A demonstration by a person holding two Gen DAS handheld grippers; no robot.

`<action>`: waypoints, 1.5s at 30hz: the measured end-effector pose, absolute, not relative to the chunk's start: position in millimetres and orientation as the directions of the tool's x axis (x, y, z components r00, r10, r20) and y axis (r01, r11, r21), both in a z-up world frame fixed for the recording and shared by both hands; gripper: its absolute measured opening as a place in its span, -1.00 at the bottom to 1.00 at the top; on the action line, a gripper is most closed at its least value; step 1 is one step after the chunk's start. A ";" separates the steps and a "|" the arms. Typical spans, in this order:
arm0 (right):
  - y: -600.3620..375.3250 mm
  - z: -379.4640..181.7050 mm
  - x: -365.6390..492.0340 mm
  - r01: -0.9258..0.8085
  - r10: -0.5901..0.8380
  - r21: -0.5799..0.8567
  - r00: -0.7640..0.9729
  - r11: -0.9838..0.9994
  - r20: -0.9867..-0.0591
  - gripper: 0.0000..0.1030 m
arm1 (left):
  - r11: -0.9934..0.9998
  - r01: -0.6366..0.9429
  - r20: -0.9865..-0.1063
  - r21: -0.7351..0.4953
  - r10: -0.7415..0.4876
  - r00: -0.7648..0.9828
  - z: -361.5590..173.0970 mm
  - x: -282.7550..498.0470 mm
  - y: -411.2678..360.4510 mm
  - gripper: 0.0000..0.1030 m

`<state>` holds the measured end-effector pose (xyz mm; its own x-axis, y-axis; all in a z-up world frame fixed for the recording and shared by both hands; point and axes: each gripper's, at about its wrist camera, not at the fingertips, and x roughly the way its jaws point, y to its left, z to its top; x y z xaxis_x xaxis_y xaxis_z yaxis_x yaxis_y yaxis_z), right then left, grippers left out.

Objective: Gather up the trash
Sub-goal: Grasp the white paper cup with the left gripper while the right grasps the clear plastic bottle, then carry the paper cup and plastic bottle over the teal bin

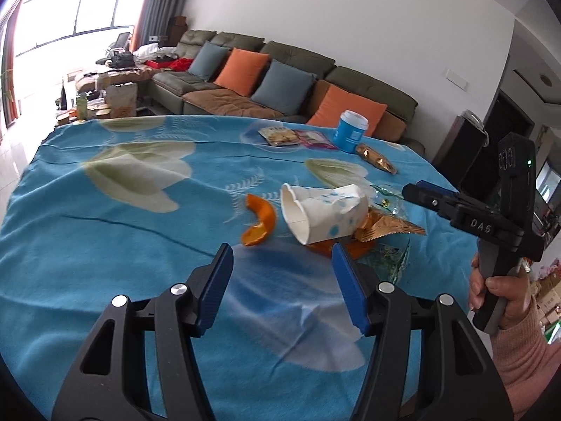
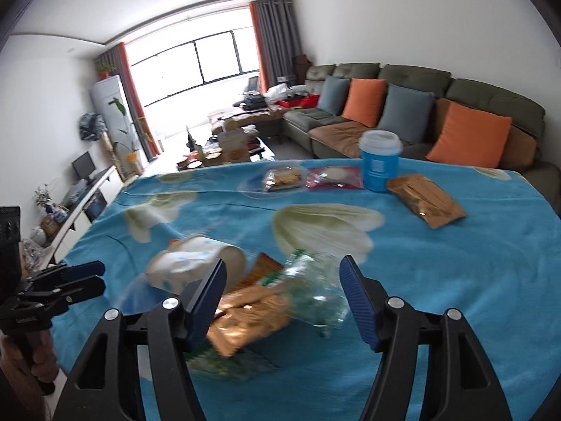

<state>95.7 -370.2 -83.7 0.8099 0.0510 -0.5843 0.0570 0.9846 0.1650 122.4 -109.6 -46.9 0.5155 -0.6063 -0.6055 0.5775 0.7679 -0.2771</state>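
On the counter (image 1: pixel 105 231), under a blue flowered cloth, the trash lies bunched in one heap near the front edge: a crushed paper cup (image 1: pixel 322 210) on its side, mouth toward nine o'clock, resting on a gold wrapper (image 1: pixel 389 228) and orange peel, with a second piece of orange peel (image 1: pixel 259 221) just beside it at nine o'clock and crinkled clear plastic (image 1: pixel 392 256) at the cup's four o'clock. Heaped like this, the scraps look gathered for a single sweep rather than picked one by one.

The left gripper (image 1: pixel 280 280) stands fairly wide with nothing between its jaws, hovering short of the heap, which sits at its twelve to one o'clock. The right gripper (image 2: pixel 282 294), held by a hand (image 1: pixel 501 294) in a pink sleeve, also stands wide; the gold wrapper (image 2: pixel 245 312) and clear plastic (image 2: pixel 315 287) lie in the gap, blurred, and the pads do not seem to press on them. My guess is that the two grippers flank the heap from either side so it can be closed in.

At the far edge, around twelve o'clock, a blue lidded cup (image 2: pixel 380 161), a biscuit packet (image 2: pixel 284 177), a pink packet (image 2: pixel 333 177) and a gold pouch (image 2: pixel 426 200) lie well apart from the heap; whether these are trash I cannot tell.
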 end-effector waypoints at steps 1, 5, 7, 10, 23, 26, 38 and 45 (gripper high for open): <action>-372.9 -87.3 97.5 0.061 0.051 0.167 0.803 0.984 -0.594 0.27 | 0.763 0.582 -0.610 -0.282 -0.610 0.505 -47.4 124.7 -114.0 0.11; -383.0 -99.7 99.2 0.060 0.052 0.157 0.780 0.986 -0.624 0.27 | 0.755 0.590 -0.633 -0.284 -0.610 0.476 -52.6 137.3 -133.6 0.08; -384.0 -103.2 100.1 0.062 0.045 0.147 0.774 0.987 -0.631 0.27 | 0.749 0.592 -0.639 -0.297 -0.617 0.460 -56.5 143.5 -140.6 0.07; -387.4 -105.1 99.9 0.067 0.044 0.150 0.771 0.986 -0.635 0.22 | 0.746 0.589 -0.655 -0.311 -0.617 0.436 -61.0 151.7 -146.7 0.05; -405.6 -97.5 92.9 0.075 0.053 0.179 0.782 0.981 -0.621 -0.53 | 0.698 0.617 -0.661 -0.363 -0.660 0.357 -73.6 169.4 -168.0 -0.43; -408.2 -95.9 90.4 0.078 0.051 0.181 0.786 0.980 -0.616 -0.59 | 0.685 0.635 -0.657 -0.356 -0.667 0.351 -72.5 166.8 -172.3 -0.59; -414.3 -87.7 84.8 0.079 0.050 0.190 0.804 0.979 -0.592 -0.82 | 0.658 0.676 -0.615 -0.330 -0.694 0.375 -60.8 154.8 -178.6 -0.86; -409.8 -72.3 78.6 0.054 0.067 0.201 0.833 0.978 -0.550 -0.82 | 0.659 0.690 -0.589 -0.300 -0.697 0.409 -47.6 144.9 -170.3 -0.92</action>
<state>78.6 -409.8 -72.3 0.8326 0.0674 -0.5497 0.0538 0.9780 0.2013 144.9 -170.3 -47.6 0.4093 -0.6967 -0.5891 0.6898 0.6589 -0.3000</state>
